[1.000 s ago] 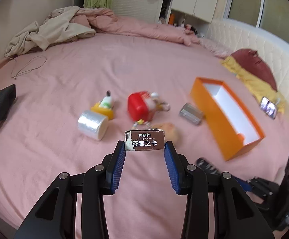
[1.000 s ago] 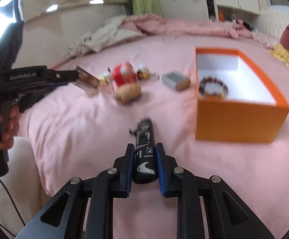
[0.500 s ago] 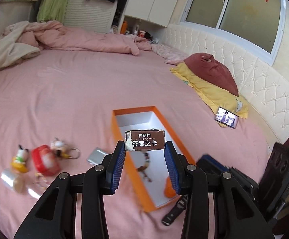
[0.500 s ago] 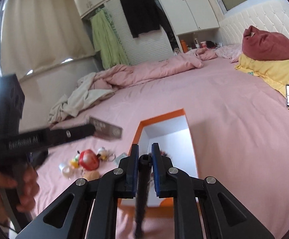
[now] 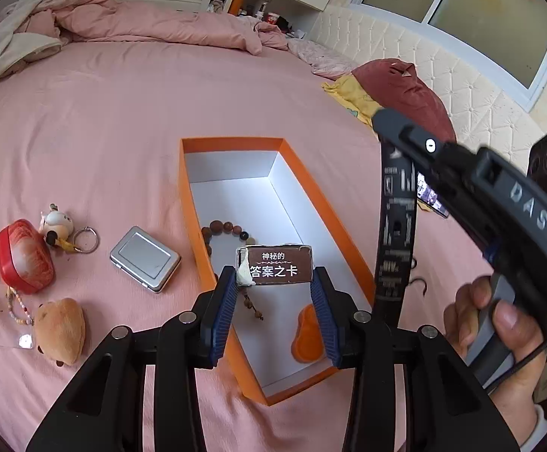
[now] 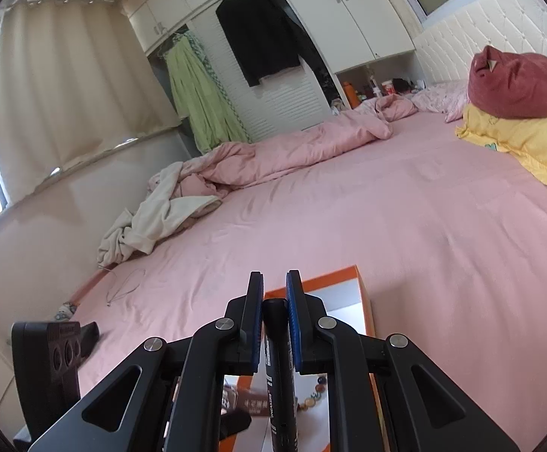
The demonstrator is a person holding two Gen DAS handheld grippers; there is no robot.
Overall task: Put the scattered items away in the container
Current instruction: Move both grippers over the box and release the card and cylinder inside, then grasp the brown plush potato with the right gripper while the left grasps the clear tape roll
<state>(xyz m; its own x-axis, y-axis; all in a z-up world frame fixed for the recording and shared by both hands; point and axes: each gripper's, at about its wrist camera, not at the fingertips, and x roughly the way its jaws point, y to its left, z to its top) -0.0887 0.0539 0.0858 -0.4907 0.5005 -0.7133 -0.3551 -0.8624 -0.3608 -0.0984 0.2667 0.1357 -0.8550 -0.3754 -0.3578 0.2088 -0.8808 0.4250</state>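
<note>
Orange box [image 5: 194,203], probably white-lined

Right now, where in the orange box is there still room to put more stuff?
The far half of the orange box, behind the bead bracelet, is bare white floor. The near half is crowded: the bracelet and an orange piece lie there. Outside, toys and the silver tin fill the left; beyond the box the pink sheet is bare.

Maroon pillow [image 5: 405,86], hanging black garment [image 6: 266,34]

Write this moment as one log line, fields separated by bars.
left gripper: shut on card box | right gripper: shut on black stick | both above orange box | bracelet inside
</note>
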